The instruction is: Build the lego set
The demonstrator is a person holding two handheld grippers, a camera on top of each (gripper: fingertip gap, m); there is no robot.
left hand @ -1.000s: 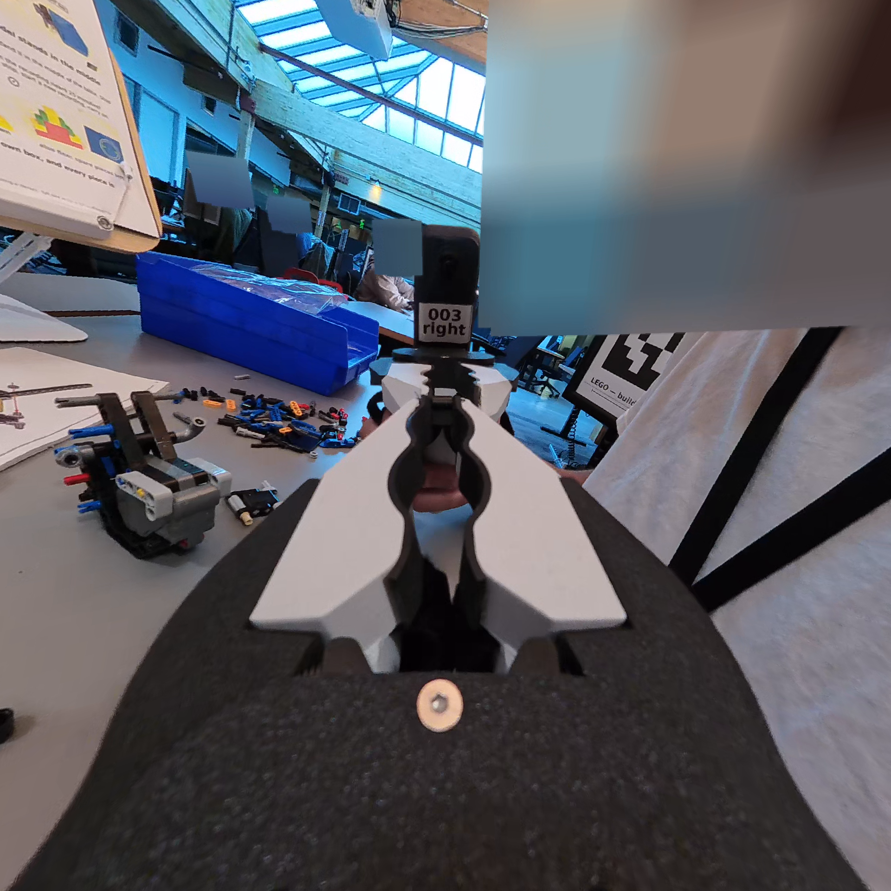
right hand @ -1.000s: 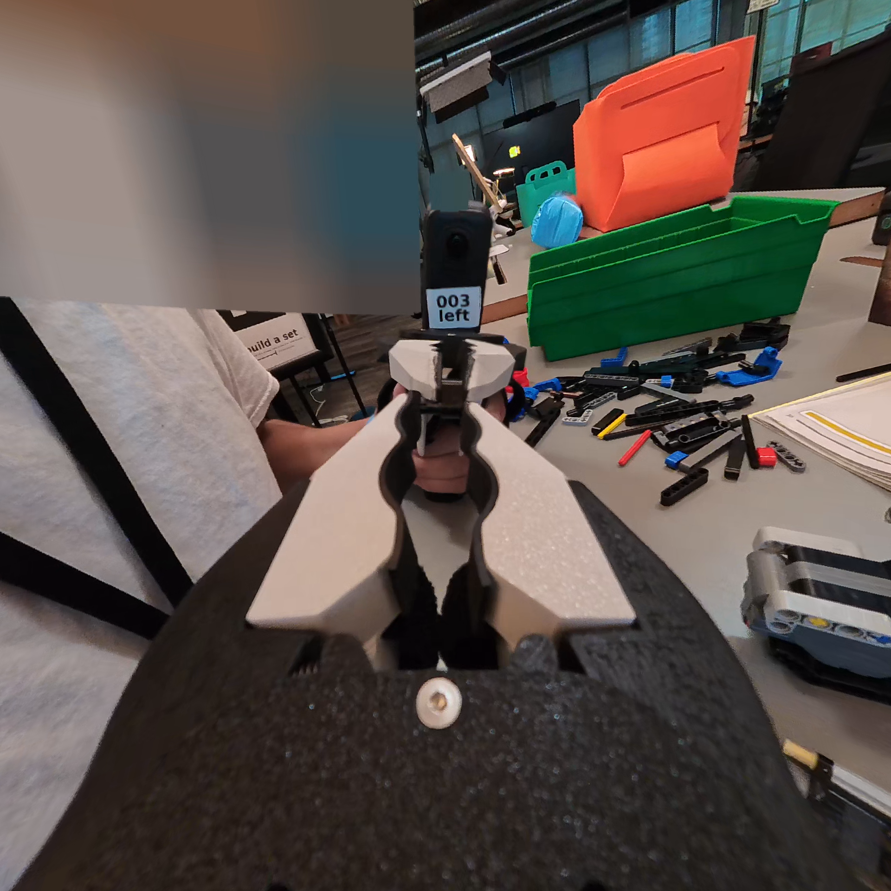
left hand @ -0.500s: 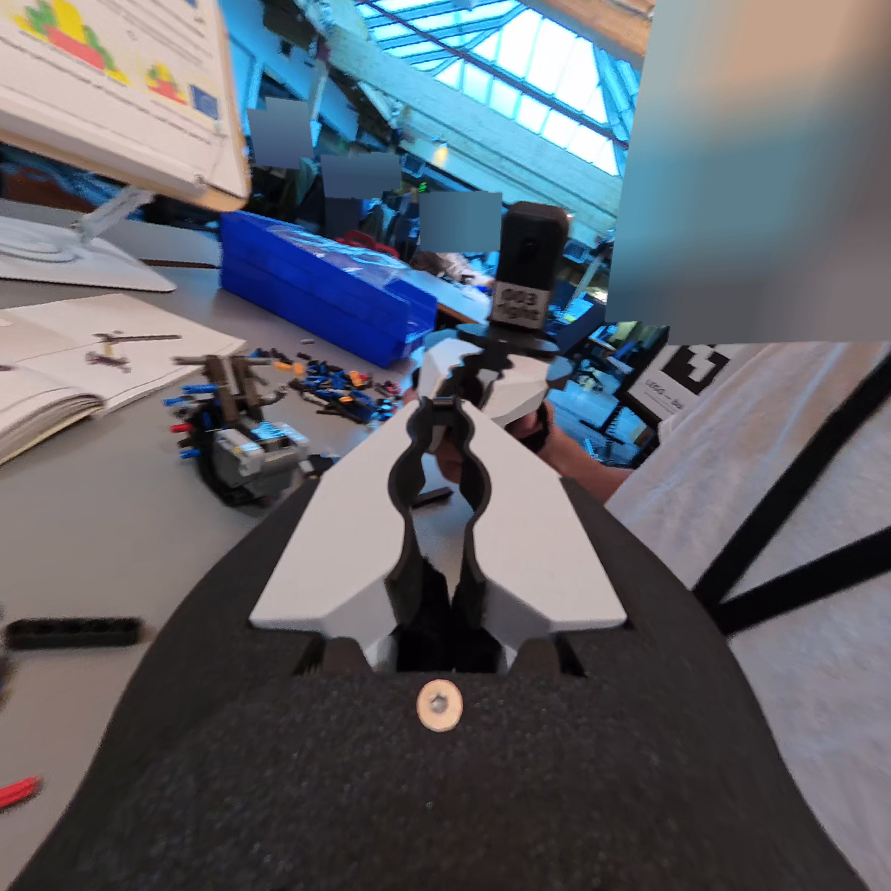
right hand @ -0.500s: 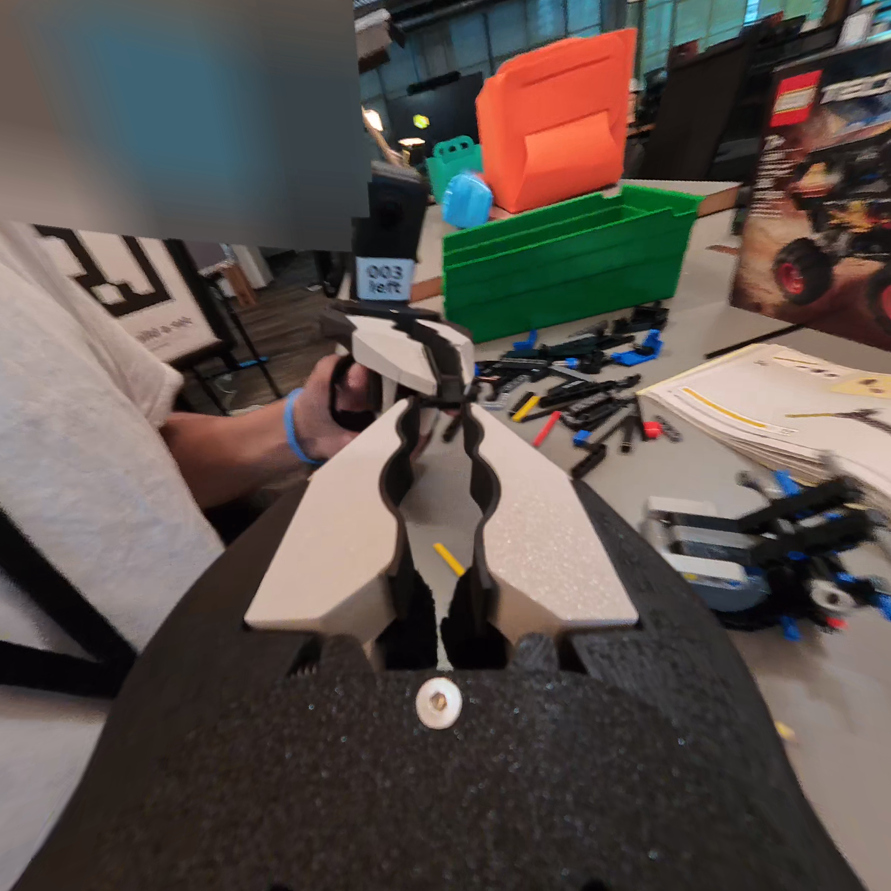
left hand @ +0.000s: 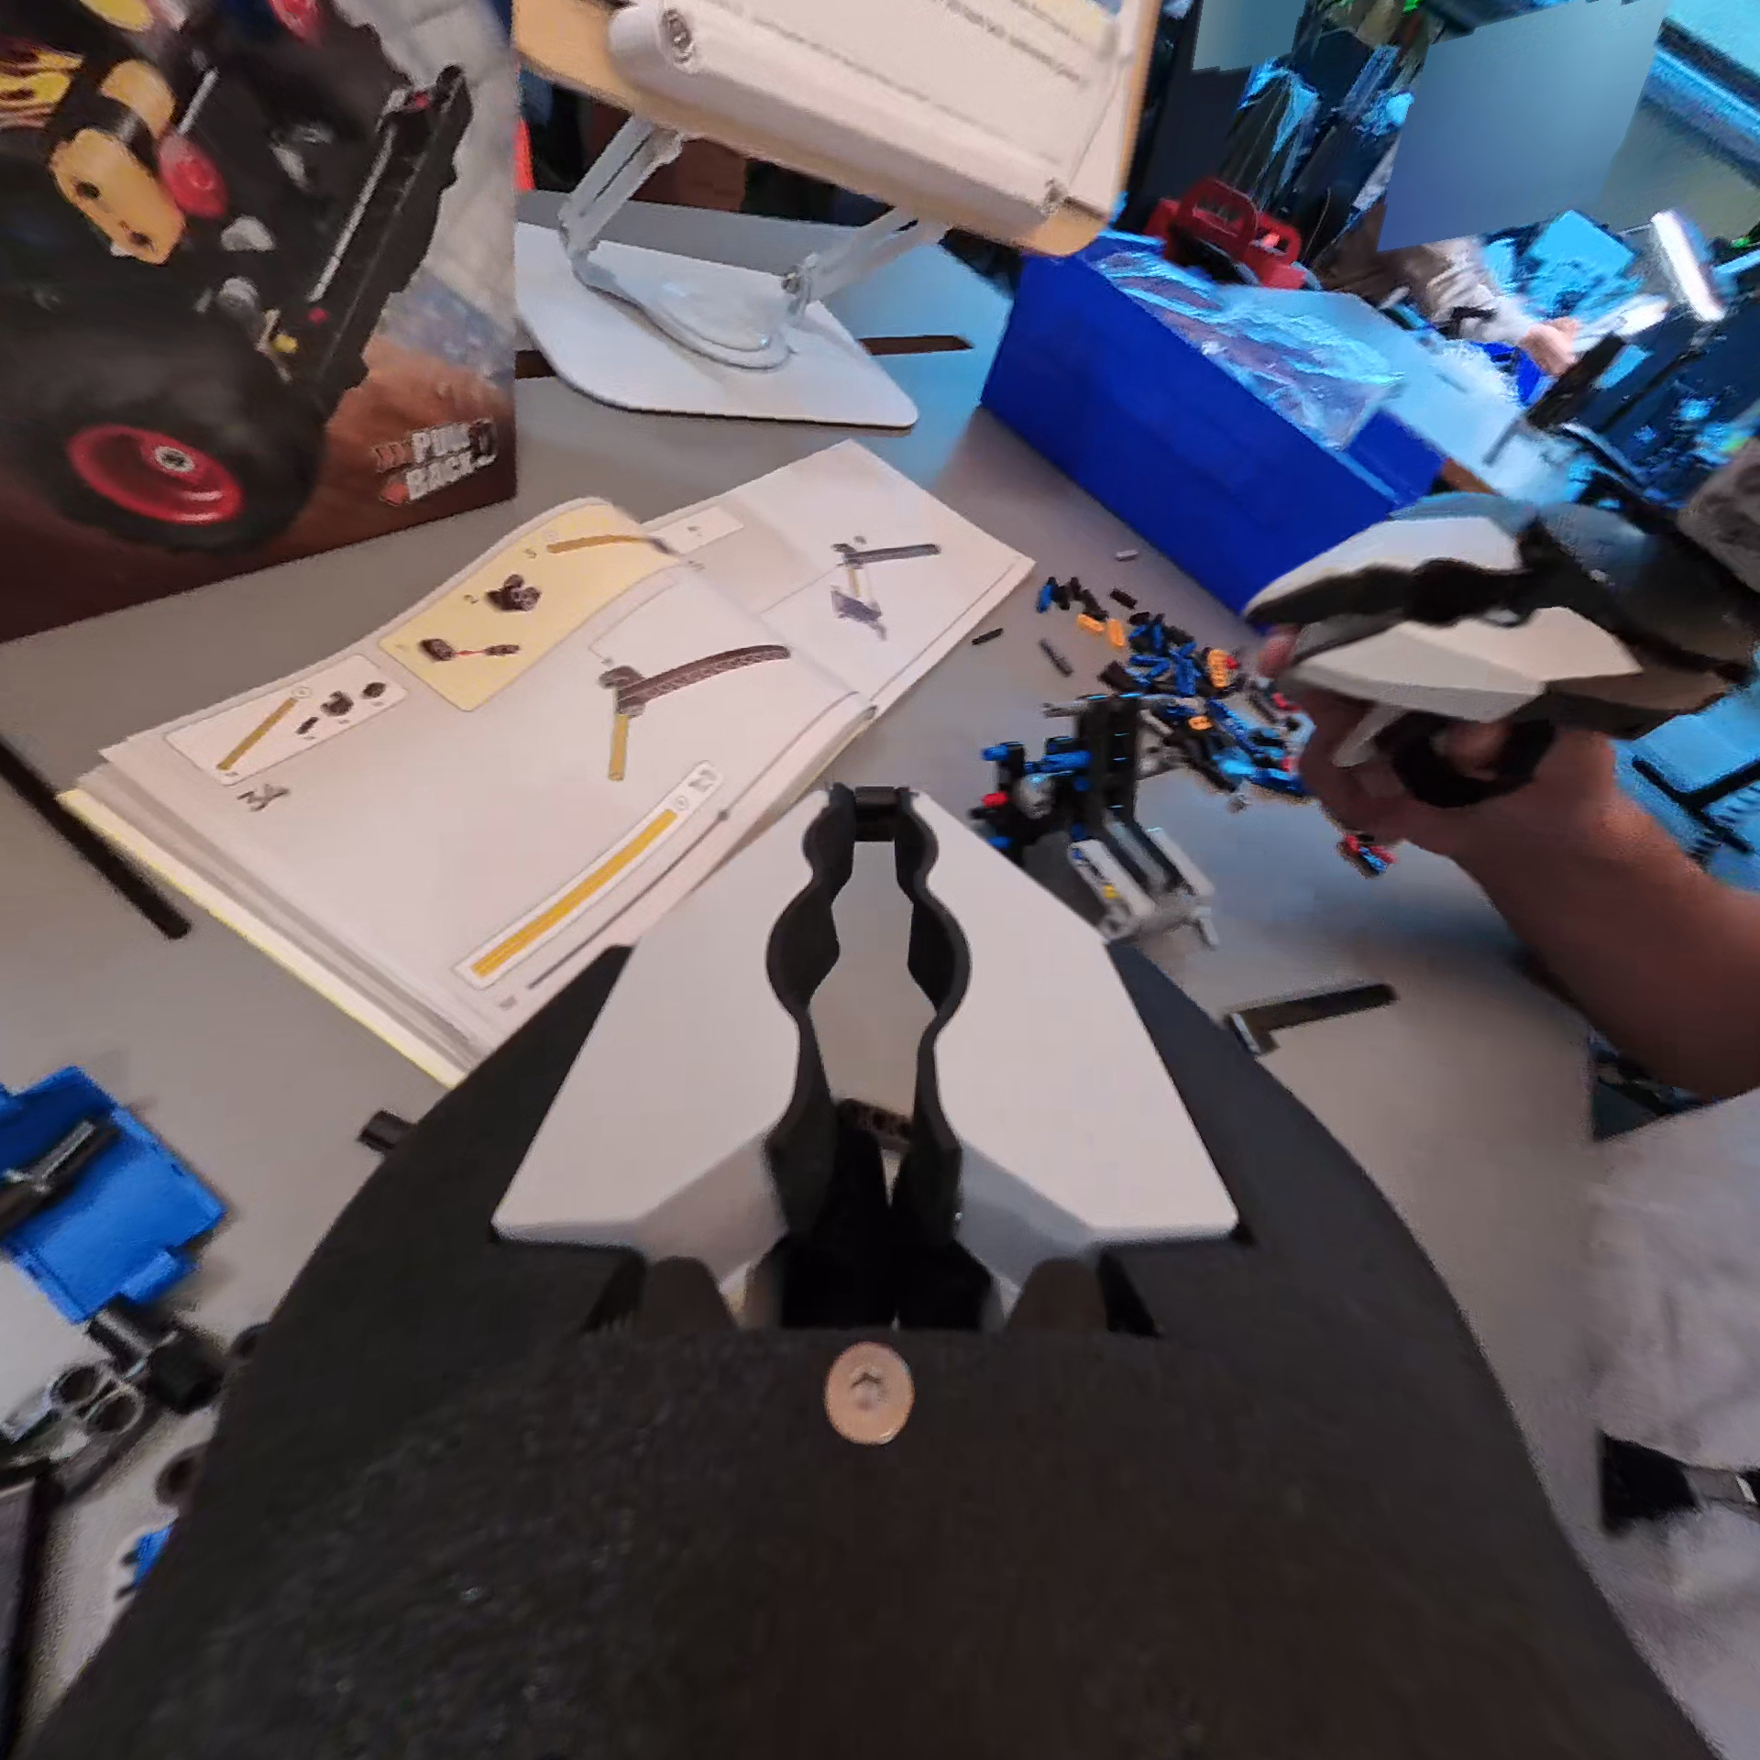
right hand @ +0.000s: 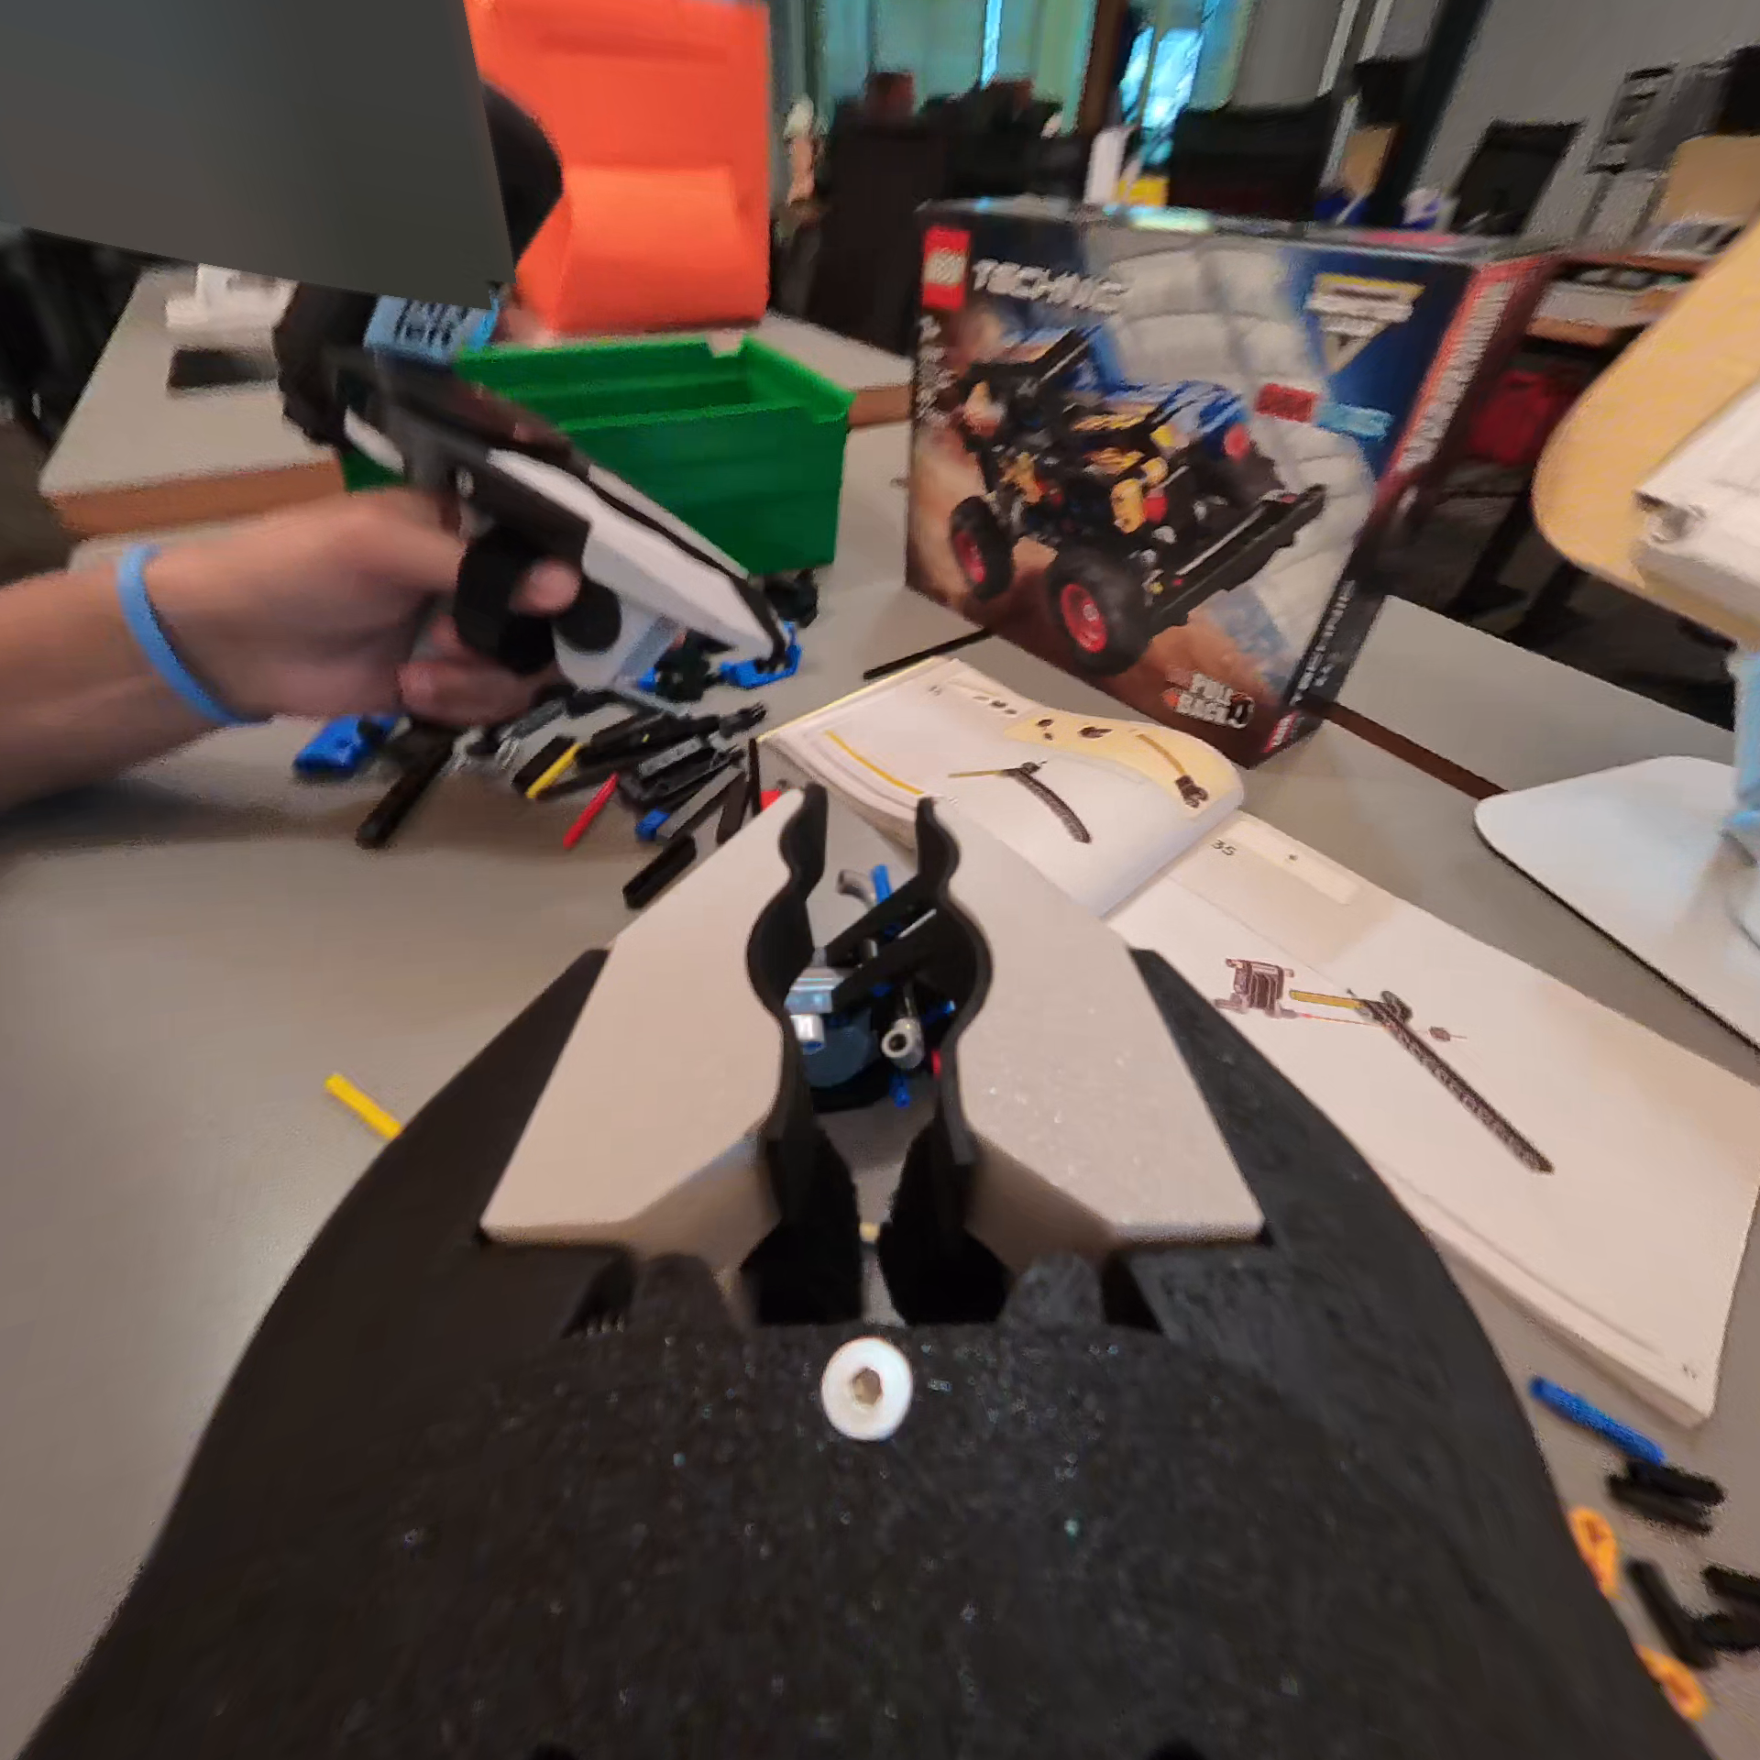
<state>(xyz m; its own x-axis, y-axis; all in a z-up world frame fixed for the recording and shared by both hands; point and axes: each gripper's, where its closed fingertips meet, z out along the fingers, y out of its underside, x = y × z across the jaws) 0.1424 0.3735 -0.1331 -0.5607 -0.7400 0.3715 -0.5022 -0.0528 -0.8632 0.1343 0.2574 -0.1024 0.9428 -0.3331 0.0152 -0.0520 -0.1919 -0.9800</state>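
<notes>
The partly built black, grey and blue lego model (left hand: 1095,810) stands on the grey table right of the open instruction booklet (left hand: 571,743). My left gripper (left hand: 874,805) hovers above the booklet's near edge, its tips closed on what looks like a small black piece (left hand: 876,798). My right gripper (right hand: 871,810) is open and points down at the model (right hand: 867,1010), which shows between its fingers without touching them. Each gripper also shows in the other's view: the right one (left hand: 1429,629) held above the model, the left one (right hand: 619,571) over a pile of loose pieces (right hand: 648,752).
The set's box (right hand: 1143,457) stands behind the booklet (right hand: 1333,1000). A green bin (right hand: 695,429), a blue bin (left hand: 1190,448) and a white document stand (left hand: 714,314) line the back. Small blue and black pieces (left hand: 1171,667) lie scattered, and a yellow pin (right hand: 362,1105) lies alone. Across from one pair of fingers to the other is roughly 12 cm.
Both grippers have swung away from facing each other in front of the person and now tilt down over the table. The right one has come over the model.
</notes>
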